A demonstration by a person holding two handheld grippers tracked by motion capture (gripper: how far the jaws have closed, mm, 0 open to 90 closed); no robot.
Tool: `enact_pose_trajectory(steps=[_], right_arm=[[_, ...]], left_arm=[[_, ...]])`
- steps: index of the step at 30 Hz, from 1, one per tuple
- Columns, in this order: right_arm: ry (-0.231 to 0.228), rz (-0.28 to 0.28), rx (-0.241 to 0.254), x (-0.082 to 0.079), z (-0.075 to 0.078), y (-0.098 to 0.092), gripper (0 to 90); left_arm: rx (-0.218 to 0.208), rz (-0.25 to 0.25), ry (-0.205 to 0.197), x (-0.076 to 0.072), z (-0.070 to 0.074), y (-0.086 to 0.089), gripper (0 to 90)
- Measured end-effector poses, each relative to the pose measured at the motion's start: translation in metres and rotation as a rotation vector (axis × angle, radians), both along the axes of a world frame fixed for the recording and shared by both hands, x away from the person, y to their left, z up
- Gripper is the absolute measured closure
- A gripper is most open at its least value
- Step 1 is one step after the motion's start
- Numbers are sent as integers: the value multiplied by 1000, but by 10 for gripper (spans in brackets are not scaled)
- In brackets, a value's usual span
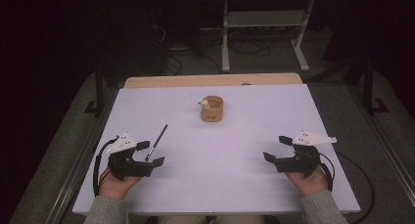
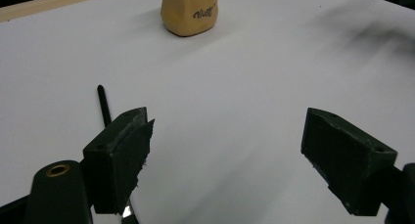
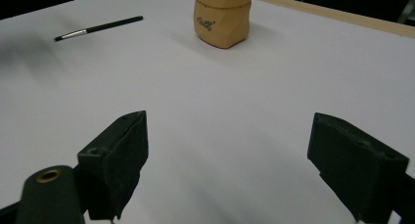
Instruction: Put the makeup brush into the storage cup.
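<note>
A small tan pouch-like cup [image 1: 212, 109] stands upright near the middle of the white table [image 1: 235, 136], with a small pale object at its rim. It also appears in the left gripper view [image 2: 190, 11] and the right gripper view [image 3: 223, 17]. A thin black brush [image 1: 156, 142] lies flat on the table at the left, and its shaft [image 2: 103, 104] runs under the left jaw; the right gripper view shows the brush [image 3: 99, 27] far off. My left gripper [image 1: 151, 154] rests open right beside the brush. My right gripper [image 1: 277, 148] rests open at the right, with nothing between its jaws.
A wooden strip [image 1: 213, 80] borders the table's far edge. Beyond it, on the dark floor, stand a white metal frame [image 1: 264, 28] and loose cables. Black rails run along both sides of the table.
</note>
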State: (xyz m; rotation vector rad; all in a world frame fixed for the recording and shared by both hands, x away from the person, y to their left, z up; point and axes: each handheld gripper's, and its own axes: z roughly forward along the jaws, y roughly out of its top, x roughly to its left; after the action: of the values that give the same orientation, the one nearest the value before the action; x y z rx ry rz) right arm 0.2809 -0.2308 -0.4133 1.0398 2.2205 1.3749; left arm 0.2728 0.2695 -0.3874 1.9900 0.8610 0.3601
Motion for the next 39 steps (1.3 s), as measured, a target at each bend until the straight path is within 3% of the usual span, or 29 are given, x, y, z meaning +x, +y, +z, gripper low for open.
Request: enact_pose_trajectory(steps=[10, 13, 18, 28, 30, 39], right_arm=[[0, 0, -2, 0, 0, 0, 141], [3, 0, -1, -1, 0, 0, 141], [-2, 1, 1, -1, 1, -1, 141], [-1, -2, 7, -1, 1, -2, 141], [-1, -2, 7, -1, 1, -2, 141], [8, 4, 10, 0, 0, -1, 141]], left_arm=[[16, 26, 33, 7, 4, 6, 201], [41, 32, 54, 11, 6, 9, 203], [69, 40, 57, 19, 13, 11, 219], [103, 52, 80, 40, 25, 10, 259], [132, 58, 94, 48, 28, 9, 263], [186, 65, 121, 65, 31, 3, 323]])
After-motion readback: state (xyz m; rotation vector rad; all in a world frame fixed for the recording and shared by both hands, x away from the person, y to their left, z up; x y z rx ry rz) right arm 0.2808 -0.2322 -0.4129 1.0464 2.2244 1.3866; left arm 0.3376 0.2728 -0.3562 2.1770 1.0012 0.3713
